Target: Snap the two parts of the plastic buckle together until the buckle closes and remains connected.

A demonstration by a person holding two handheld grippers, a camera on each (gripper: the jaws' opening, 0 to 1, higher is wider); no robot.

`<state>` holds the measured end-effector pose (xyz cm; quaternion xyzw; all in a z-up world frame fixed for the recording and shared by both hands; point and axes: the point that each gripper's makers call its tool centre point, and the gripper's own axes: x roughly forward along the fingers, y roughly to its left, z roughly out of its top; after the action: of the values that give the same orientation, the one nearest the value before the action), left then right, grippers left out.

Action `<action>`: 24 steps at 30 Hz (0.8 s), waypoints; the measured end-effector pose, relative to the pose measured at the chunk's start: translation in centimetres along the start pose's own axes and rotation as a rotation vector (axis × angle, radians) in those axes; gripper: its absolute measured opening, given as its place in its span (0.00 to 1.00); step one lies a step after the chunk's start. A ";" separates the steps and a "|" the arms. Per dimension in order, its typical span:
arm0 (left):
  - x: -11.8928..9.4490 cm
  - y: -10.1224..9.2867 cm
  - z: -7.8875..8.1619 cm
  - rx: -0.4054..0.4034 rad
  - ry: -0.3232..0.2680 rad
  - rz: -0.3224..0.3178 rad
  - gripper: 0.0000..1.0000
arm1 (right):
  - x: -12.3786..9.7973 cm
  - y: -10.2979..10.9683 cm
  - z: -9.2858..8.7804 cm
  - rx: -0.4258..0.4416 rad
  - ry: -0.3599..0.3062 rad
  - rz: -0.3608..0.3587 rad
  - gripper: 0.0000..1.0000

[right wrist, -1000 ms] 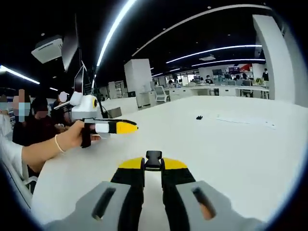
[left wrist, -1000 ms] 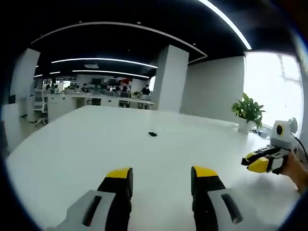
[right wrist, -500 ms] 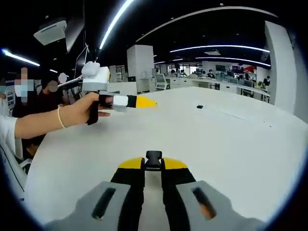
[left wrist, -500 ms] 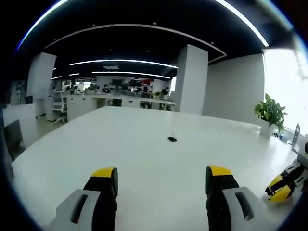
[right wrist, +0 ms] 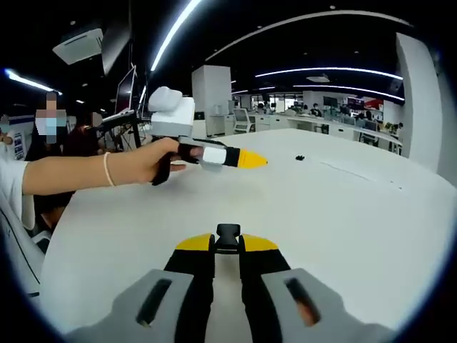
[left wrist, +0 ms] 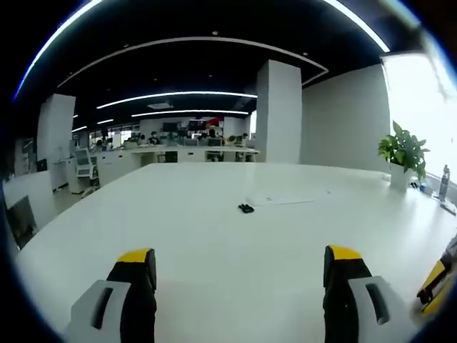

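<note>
Left gripper view: the left gripper (left wrist: 239,275) hovers over a white bench (left wrist: 214,236) with its jaws spread wide and empty, while a small black buckle part (left wrist: 245,208) lies well ahead of them on the bench, near a potted plant (left wrist: 404,153) at the far right edge. Right gripper view: the right gripper (right wrist: 227,244) has its jaws pinched on the other black buckle piece (right wrist: 228,236), and the left gripper, held in a person's hand (right wrist: 153,161), reaches in from the left.

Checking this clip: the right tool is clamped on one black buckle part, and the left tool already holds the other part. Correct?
Not quite. The left tool is open and empty in the left gripper view; the other buckle part lies on the white table. The right tool does clamp one buckle part.
</note>
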<state>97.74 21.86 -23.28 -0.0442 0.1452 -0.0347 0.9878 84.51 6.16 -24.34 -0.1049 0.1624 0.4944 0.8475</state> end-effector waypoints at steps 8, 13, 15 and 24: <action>2.0 -0.5 0.9 -0.035 -0.016 0.001 0.99 | -0.8 0.7 0.0 -0.011 -0.010 0.022 0.12; 2.9 -0.8 1.0 0.006 0.002 0.025 0.99 | -1.0 1.0 0.3 -0.011 -0.011 0.027 0.12; 3.1 -1.0 1.1 0.003 -0.008 0.030 0.99 | -1.0 1.5 0.3 -0.012 -0.013 0.037 0.12; 5.1 -0.9 0.8 0.008 0.004 0.062 0.98 | -1.3 2.4 -0.1 0.000 -0.007 0.047 0.12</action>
<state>102.81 20.63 -23.93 -0.0358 0.1483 -0.0045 0.9883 81.83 6.25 -23.96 -0.0995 0.1616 0.5144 0.8363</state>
